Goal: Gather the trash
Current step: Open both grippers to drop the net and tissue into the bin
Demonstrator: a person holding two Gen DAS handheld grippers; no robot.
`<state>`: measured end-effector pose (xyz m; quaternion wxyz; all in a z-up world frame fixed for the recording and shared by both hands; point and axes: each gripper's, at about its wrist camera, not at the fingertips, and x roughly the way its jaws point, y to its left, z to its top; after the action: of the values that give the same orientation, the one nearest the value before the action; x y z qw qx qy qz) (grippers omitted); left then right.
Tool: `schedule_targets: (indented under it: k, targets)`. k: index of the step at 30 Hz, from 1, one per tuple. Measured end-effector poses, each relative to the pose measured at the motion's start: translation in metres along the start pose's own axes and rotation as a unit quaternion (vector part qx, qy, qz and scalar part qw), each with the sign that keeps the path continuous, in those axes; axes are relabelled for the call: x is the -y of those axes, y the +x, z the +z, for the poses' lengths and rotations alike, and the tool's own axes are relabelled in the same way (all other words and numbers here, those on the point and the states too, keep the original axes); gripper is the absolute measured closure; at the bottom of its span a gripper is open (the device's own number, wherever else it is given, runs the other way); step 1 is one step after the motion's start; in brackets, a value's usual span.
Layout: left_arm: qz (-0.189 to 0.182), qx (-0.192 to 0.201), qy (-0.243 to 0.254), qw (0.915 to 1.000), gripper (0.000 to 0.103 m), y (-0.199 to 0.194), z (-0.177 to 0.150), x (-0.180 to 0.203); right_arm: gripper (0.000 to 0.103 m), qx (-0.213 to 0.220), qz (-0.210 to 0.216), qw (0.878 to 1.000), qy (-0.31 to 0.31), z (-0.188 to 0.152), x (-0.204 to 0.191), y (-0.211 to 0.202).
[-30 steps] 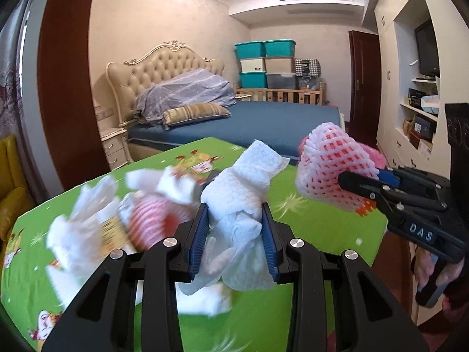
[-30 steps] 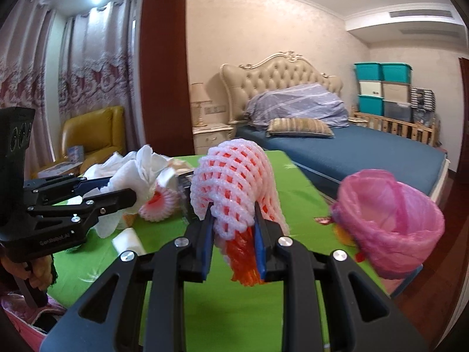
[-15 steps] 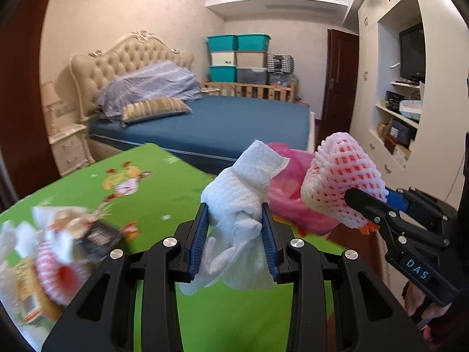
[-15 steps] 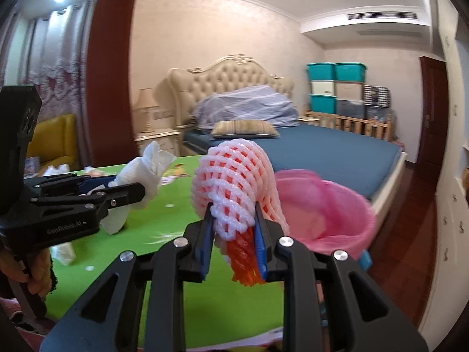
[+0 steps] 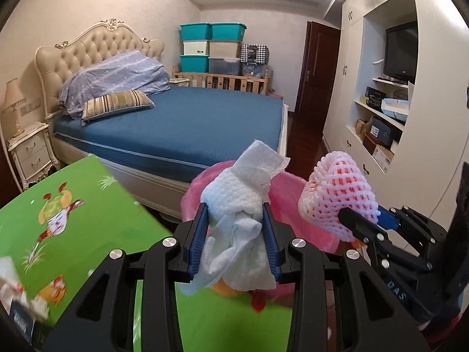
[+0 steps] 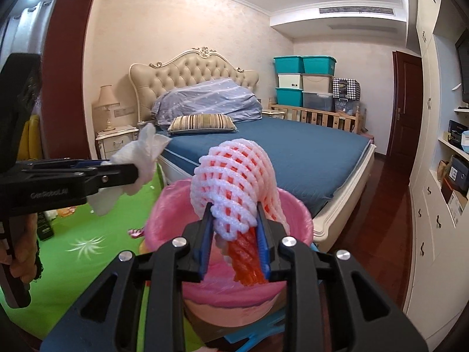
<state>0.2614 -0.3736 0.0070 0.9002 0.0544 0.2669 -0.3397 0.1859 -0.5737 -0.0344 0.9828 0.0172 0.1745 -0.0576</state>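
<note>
Bedroom scene, bed [image 5: 187, 123] behind, green cartoon-print worktop [image 5: 73, 228] at lower left. Since a second ago both views have swung off the littered worktop toward the pink-lined trash bin [image 6: 296, 220] by the bed; the heap of scraps that filled the left wrist view is now down to a blurred corner at its lower left edge.

The bin now sits right under the right gripper [image 6: 234, 226] in its own view, and behind and under the left gripper [image 5: 234, 234] in the left wrist view.

Right gripper: its fingers are starting to open around the white foam fruit net [image 6: 234, 182] with an orange net hanging below it. The net is still between the pads and has not dropped.

Left gripper: its fingers are also starting to part, with the crumpled white paper towel [image 5: 243, 205] still wedged between the blue pads. In the right wrist view it sits to the left of the bin, over the worktop edge, so probably not fully above the opening.

Judgement: carry is done, release is beginning. The net looks set to fall into the bin; the towel may need a bit more travel first. More scraps are left on the worktop, so more trips are needed.
</note>
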Motion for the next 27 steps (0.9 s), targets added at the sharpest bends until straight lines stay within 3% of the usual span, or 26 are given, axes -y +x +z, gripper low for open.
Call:
schedule_targets:
  k: [5,7,8,9,11,14,15,18,20,27]
  targets:
    - [0.0,-0.007,0.006,1.0,0.068,0.028,0.012,0.004,0.072,0.003,0.001,1.0,0.008,0.0,0.01,0.01]
    - [0.007,-0.005,0.008,0.9999,0.064,0.037,0.015,0.001,0.06,0.011,0.006,1.0,0.019,0.001,0.019,0.017]
    - [0.016,-0.002,0.008,0.9998,0.059,0.044,0.018,0.0,0.046,0.013,0.012,1.0,0.026,0.0,0.023,0.021]
    - [0.014,-0.002,0.007,0.9999,0.048,0.048,0.019,-0.001,0.035,0.013,0.017,0.999,0.03,0.0,0.023,0.023]
    - [0.003,-0.006,0.003,1.0,0.034,0.057,0.022,-0.007,0.032,0.011,0.02,0.999,0.04,-0.001,0.032,0.029]
    - [0.009,-0.009,-0.001,0.9999,0.027,0.057,0.022,-0.015,0.032,0.008,0.007,0.999,0.051,-0.005,0.043,0.025]
    - [0.013,-0.008,-0.006,0.9999,0.021,0.052,0.021,-0.02,0.032,0.013,0.008,0.998,0.059,-0.007,0.047,0.016]
    - [0.032,0.001,-0.016,0.9994,0.018,0.022,0.017,-0.034,0.031,0.024,0.012,0.997,0.073,-0.011,0.051,-0.008]
    - [0.047,0.004,-0.017,0.9987,0.013,-0.004,0.01,-0.041,0.025,0.025,0.022,0.996,0.079,-0.015,0.051,-0.024]
    - [0.106,0.035,0.02,0.9935,0.012,-0.111,-0.041,-0.064,0.022,0.011,0.069,0.993,0.092,-0.032,0.007,-0.052]
